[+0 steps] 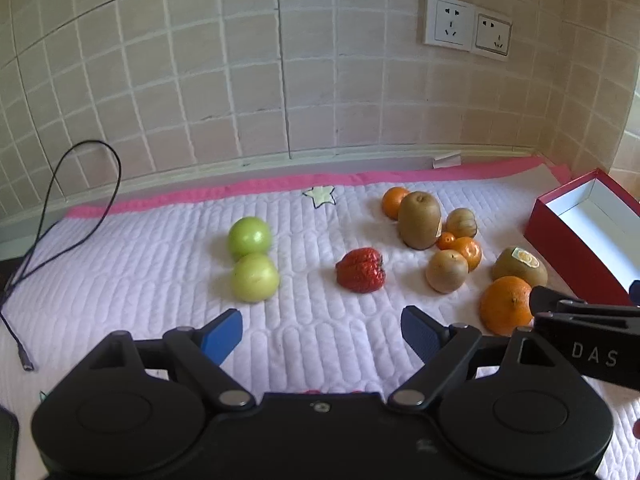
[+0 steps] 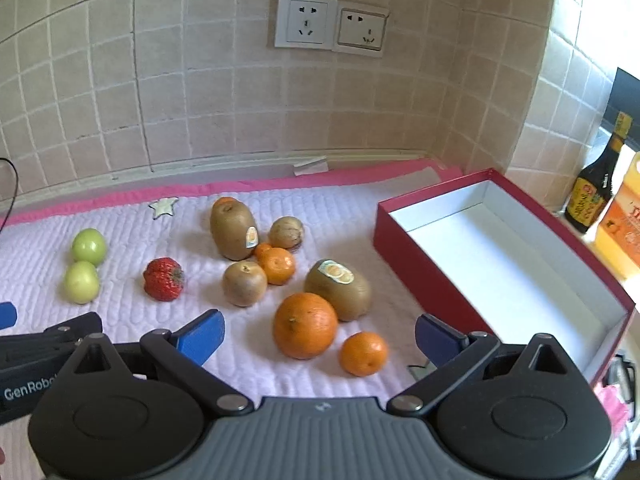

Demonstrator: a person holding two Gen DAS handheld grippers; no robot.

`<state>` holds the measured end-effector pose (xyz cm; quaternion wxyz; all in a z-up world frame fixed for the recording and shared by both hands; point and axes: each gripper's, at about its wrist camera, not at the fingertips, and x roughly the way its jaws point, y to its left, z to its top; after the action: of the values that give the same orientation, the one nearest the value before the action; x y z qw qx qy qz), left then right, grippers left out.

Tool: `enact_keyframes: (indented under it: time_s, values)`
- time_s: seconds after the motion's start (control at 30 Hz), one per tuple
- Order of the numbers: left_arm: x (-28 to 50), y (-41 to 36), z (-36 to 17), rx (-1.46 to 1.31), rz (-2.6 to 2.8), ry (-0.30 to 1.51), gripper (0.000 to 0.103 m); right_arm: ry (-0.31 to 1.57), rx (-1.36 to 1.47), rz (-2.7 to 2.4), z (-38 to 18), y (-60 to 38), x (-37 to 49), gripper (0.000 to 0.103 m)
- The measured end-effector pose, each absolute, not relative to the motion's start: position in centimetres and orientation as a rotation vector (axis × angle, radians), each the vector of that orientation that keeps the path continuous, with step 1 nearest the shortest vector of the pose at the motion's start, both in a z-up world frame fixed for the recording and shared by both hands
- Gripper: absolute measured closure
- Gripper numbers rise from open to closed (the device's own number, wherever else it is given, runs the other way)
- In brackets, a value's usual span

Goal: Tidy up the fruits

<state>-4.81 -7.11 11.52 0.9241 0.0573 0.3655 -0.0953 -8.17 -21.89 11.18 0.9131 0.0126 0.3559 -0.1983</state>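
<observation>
Beige tiled walls meet in a corner behind a table spread with a white quilted mat [image 2: 120, 320] edged in pink, and the fruits lie scattered across that mat. At its middle right sits a loose cluster: a large orange [image 2: 305, 325] touching a sticker-topped kiwi [image 2: 339, 289] lying on its side, a small orange [image 2: 363, 353] just beside them toward the camera, a round brown kiwi [image 2: 244, 283] touching a mandarin [image 2: 277, 265], a tall upright kiwi [image 2: 233, 229] with a sticker on its side, and a pale brown fruit [image 2: 286, 233] behind. Another orange [image 1: 394, 201] peeks from behind the tall kiwi. Apart to the left lies a red strawberry [image 2: 164, 279], and farther left two green apples [image 1: 252, 260] touch one another. To the right of the cluster stands an open red box [image 2: 404, 240] with a white inside, holding nothing that shows. Both sets of tongs hover low over the near edge of the mat, grasping nothing: the left tongs [image 1: 320, 334] are released, blue pads spread wide and facing the strawberry, while the right tongs [image 2: 318, 340] are likewise spread apart, with the large orange and small orange seen between their pads. A star patch [image 1: 319, 196] marks the mat near its far edge. On the wall hang two sockets [image 2: 332, 26]; a black cable [image 1: 60, 208] loops at far left, and a dark sauce bottle [image 2: 598, 184] stands beside an orange container [image 2: 622, 232] past the box.
</observation>
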Motion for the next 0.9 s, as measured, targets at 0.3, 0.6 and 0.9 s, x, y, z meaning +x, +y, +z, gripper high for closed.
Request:
enact_keyframes:
  time_s: [0.3, 0.6, 0.9]
  values:
    - [-4.48, -7.08, 12.43, 0.094, -0.213, 0.763, 0.001, 0.727, 0.044, -0.408, 11.66, -22.00, -8.36, 0.001]
    - [-4.33, -6.86, 12.45, 0.088, -0.214, 0.776, 0.001, 0.735, 0.065, -0.398, 11.35, -22.07, -8.22, 0.001]
    - [-4.12, -7.13, 11.97, 0.090, -0.219, 0.786, 0.001, 0.735, 0.075, -0.400, 11.47, -22.19, -8.12, 0.001]
